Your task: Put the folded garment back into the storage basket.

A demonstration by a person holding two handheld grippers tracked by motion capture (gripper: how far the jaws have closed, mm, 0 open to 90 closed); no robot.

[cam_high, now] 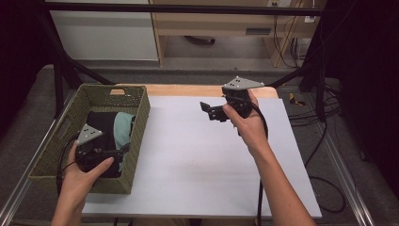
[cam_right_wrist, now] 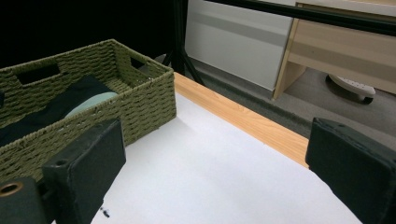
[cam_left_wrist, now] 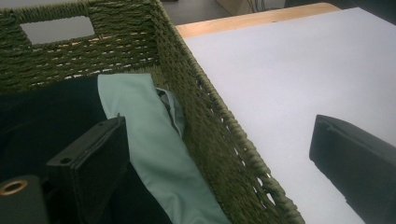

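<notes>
Lab: black camera frame point(cam_high: 188, 8), cables point(cam_high: 324, 108)

Left black two-jaw handheld gripper point(cam_high: 123, 151): matte black body, grey three-cornered plate on top with small pale screws at the corners, black cable looping from the rear. Right black two-jaw handheld gripper point(cam_high: 205, 109): same build, grey triangular plate, thick black cable trailing along the forearm. In both gripper views the jaws are flat rectangular black blocks with faintly textured faces; a round brass-coloured ring sits at lower left. Forearms bare, no sleeves visible.
</notes>
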